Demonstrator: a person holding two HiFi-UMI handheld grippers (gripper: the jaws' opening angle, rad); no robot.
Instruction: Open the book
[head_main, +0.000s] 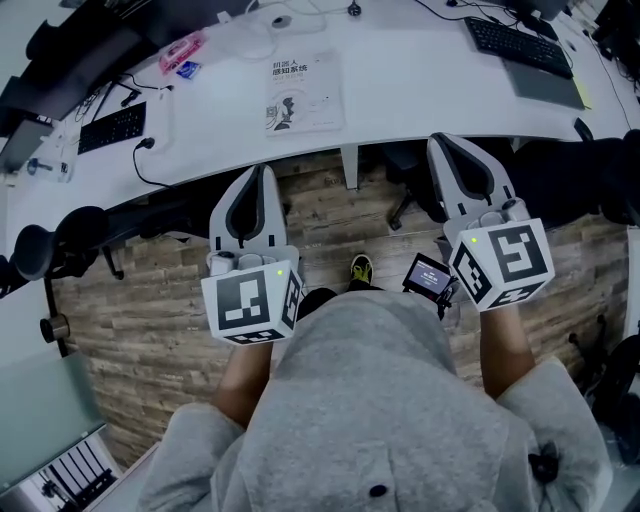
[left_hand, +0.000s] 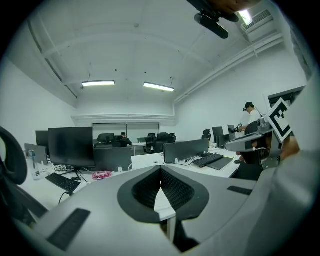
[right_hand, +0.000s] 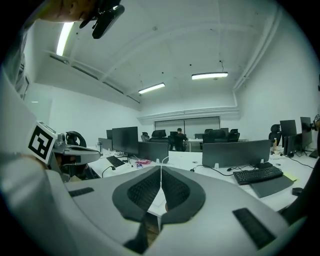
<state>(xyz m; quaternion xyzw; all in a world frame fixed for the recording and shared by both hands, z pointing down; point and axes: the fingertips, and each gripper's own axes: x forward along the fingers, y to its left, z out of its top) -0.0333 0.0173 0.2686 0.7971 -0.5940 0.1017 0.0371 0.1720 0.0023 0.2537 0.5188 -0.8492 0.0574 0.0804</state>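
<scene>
Left claw (head_main: 262, 175), lower left of centre: jaws pressed together, nothing held, short of the desk (head_main: 420, 85) edge. Book (head_main: 305, 92), upper centre: closed, lying flat on the desk, cover up, well apart from both claws. Judged a thin, light paperback with a flexible cover; best lifted at the cover's free edge, opposite the spine. Right claw (head_main: 447, 145), right of centre: jaws together, empty.

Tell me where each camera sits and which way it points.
Head view: on the person's head, looking steeply down at the closed book on the white desk; shows both forearms, left gripper and right gripper.
Left gripper view: rides the left gripper, facing across the office along its shut jaws.
Right gripper view: same, on the right gripper.
Both gripper views share the pink pouch.
</scene>
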